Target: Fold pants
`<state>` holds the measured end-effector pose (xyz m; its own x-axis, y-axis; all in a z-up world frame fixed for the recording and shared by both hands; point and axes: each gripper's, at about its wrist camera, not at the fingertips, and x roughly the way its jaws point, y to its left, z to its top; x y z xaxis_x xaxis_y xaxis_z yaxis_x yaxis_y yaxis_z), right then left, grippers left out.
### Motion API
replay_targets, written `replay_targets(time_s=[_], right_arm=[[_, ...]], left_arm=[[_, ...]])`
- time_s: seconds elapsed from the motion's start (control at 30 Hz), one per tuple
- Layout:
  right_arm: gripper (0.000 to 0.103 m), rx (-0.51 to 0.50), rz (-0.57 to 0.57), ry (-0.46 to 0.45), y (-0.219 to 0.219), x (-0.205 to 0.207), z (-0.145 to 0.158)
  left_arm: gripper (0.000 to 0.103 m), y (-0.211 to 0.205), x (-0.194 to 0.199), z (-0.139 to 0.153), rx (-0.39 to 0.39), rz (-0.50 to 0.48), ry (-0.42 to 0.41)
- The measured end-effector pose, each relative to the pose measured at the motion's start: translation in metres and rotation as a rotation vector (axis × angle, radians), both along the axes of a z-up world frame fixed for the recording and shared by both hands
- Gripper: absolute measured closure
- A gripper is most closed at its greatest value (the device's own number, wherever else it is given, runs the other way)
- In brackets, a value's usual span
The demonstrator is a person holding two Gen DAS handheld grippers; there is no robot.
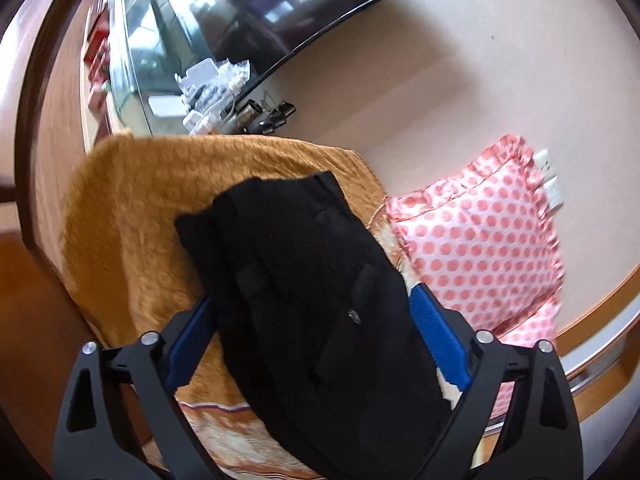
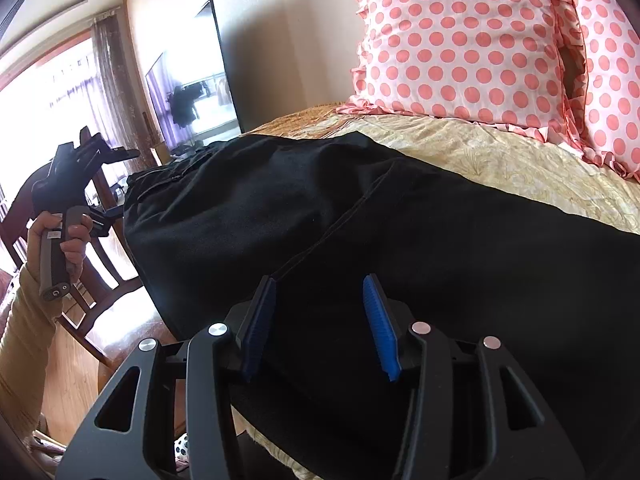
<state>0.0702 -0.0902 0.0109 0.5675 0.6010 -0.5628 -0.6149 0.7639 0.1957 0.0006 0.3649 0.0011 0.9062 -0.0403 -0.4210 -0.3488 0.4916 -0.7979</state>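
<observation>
The black pants (image 1: 304, 280) lie on the bed, stretching away from the camera in the left wrist view, with a small metal button (image 1: 354, 316) showing. My left gripper (image 1: 312, 300) is open, its blue pads wide apart on either side of the pants. It also shows held up in a hand at the left of the right wrist view (image 2: 96, 184). In the right wrist view the pants (image 2: 360, 216) cover the near bed. My right gripper (image 2: 320, 284) is open low over the cloth, holding nothing.
An orange-yellow bedspread (image 1: 140, 208) covers the bed. Pink polka-dot pillows (image 2: 460, 40) lean on the wall at the head. A TV (image 2: 200, 80) and a cluttered glass stand (image 1: 208, 92) are beyond the bed. A wooden chair (image 2: 100, 264) stands by the bedside.
</observation>
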Motion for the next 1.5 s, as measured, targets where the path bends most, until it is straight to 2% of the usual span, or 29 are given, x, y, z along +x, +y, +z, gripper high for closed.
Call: replay_targets(time_s=[0.07,0.23,0.3,0.33,0.37,0.4,0.47,0.53,0.6,0.73,0.87,1.03,1.13,1.2,1.3,1.37,1.43,1.5], right_arm=[[0.055,0.000,-0.002,-0.002,0.000,0.000,0.000],[0.054,0.009,-0.008,-0.008,0.000,-0.002,-0.001],[0.050,0.014,-0.012,-0.012,-0.002,-0.003,0.000],[0.044,0.019,-0.012,-0.018,-0.004,-0.005,0.001],[0.040,0.026,-0.011,-0.023,-0.006,-0.007,0.002],[0.037,0.038,-0.007,-0.034,-0.010,-0.011,0.004],[0.036,0.057,-0.003,-0.053,-0.018,-0.017,0.009],[0.020,0.084,-0.016,-0.071,-0.032,-0.024,0.016],[0.016,0.118,-0.039,-0.076,-0.049,-0.028,0.022],[0.012,0.166,-0.133,-0.090,-0.094,-0.036,0.035],[0.012,0.194,-0.257,-0.108,-0.141,-0.045,0.042],[0.012,0.224,-0.425,-0.118,-0.198,-0.060,0.041],[0.012,0.257,-0.512,-0.112,-0.226,-0.070,0.038],[0.012,0.273,-0.557,-0.107,-0.241,-0.078,0.034],[0.012,0.266,-0.616,-0.089,-0.258,-0.085,0.025],[0.012,0.259,-0.651,-0.061,-0.267,-0.087,0.017],[0.012,0.260,-0.673,-0.037,-0.276,-0.087,0.011],[0.012,0.249,-0.687,-0.033,-0.280,-0.086,0.009]], left_arm=[[0.019,0.003,0.003,-0.001,-0.014,0.017,0.009],[0.043,0.011,0.011,-0.003,-0.015,0.058,0.078],[0.058,0.010,0.012,-0.002,0.006,0.074,0.112],[0.065,0.009,0.012,-0.002,0.024,0.085,0.138],[0.076,0.009,0.013,-0.003,0.044,0.089,0.164],[0.081,0.006,0.013,-0.002,0.069,0.088,0.175],[0.087,0.002,0.012,0.004,0.116,0.086,0.171],[0.089,-0.009,0.014,0.019,0.201,0.079,0.161],[0.090,-0.025,0.018,0.041,0.288,0.041,0.127],[0.090,-0.078,0.040,0.095,0.428,-0.108,0.041],[0.090,-0.148,0.067,0.134,0.510,-0.289,-0.053],[0.090,-0.255,0.101,0.167,0.537,-0.569,-0.179],[0.090,-0.325,0.115,0.176,0.549,-0.718,-0.250],[0.090,-0.364,0.118,0.172,0.520,-0.819,-0.278],[0.090,-0.428,0.120,0.143,0.483,-1.001,-0.254],[0.090,-0.472,0.118,0.109,0.532,-1.113,-0.179],[0.090,-0.491,0.115,0.083,0.541,-1.176,-0.133],[0.090,-0.501,0.108,0.079,0.583,-1.180,-0.145]])
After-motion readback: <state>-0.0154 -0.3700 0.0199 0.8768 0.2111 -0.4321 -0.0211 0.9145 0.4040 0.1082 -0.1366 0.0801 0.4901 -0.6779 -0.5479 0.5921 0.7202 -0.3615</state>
